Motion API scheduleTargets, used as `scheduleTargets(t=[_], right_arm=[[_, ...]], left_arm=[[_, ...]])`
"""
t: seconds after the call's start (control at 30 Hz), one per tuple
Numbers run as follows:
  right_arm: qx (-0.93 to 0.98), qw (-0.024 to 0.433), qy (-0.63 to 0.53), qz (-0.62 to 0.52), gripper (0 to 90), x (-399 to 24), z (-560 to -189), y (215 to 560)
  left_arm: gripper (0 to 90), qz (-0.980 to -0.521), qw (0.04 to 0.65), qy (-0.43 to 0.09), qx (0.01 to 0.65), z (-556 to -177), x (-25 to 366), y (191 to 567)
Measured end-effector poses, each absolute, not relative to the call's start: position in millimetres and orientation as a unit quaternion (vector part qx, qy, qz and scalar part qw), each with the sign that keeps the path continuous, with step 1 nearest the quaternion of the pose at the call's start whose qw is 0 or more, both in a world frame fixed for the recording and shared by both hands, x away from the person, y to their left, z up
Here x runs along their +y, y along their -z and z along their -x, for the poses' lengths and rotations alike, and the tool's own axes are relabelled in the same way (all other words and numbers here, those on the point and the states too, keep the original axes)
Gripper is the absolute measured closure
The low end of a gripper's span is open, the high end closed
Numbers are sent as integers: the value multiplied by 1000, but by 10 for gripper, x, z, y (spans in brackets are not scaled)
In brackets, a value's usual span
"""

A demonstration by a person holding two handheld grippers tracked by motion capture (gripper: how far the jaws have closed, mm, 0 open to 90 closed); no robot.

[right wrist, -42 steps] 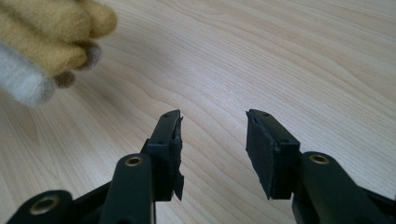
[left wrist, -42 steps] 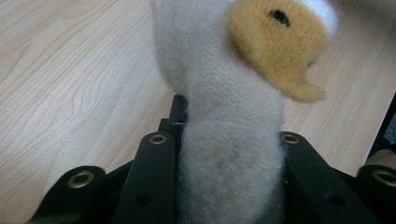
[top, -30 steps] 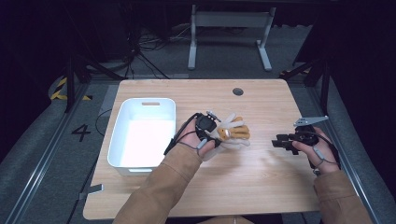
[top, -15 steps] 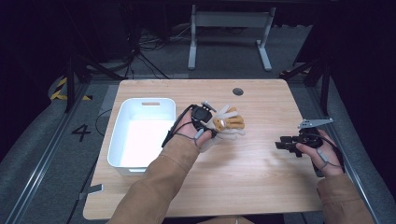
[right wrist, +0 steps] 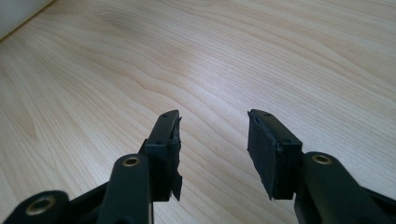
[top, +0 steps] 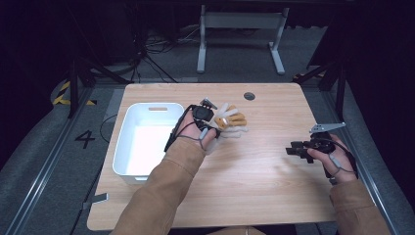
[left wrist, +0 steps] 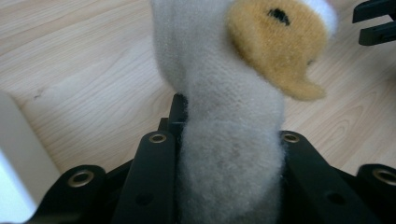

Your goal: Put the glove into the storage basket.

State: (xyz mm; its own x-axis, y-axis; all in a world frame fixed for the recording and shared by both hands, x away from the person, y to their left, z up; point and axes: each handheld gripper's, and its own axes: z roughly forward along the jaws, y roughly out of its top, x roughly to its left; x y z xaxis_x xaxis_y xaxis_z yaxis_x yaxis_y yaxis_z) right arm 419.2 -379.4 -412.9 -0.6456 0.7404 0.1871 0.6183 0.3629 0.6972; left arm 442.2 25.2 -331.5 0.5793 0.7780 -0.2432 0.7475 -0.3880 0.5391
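sleeves: tan, long, reaching both wrists [top: 166, 181]
left gripper [top: 204, 116]: black, thin black cable looping over the hand
right gripper [top: 299, 149]: black, grey three-cornered plate on top
jaws: black bars, brass-ringed screw holes, worn black pads [right wrist: 261, 144]

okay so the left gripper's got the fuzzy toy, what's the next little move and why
Probably carry the plush toy leftward over the rim of the white bin. The left gripper is shut on its pale body, and the toy sits just right of the bin, which looks empty. The right gripper is open over bare table, so it seems uninvolved.
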Motion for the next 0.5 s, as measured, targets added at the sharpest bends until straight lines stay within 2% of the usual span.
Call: scheduleTargets(t=[0.5], right_arm=[[820, 69, -391, -413, 552, -3729, -4350, 4074]], left_arm=[[714, -811, 297, -22, 503, -4435, 521, 3170]])
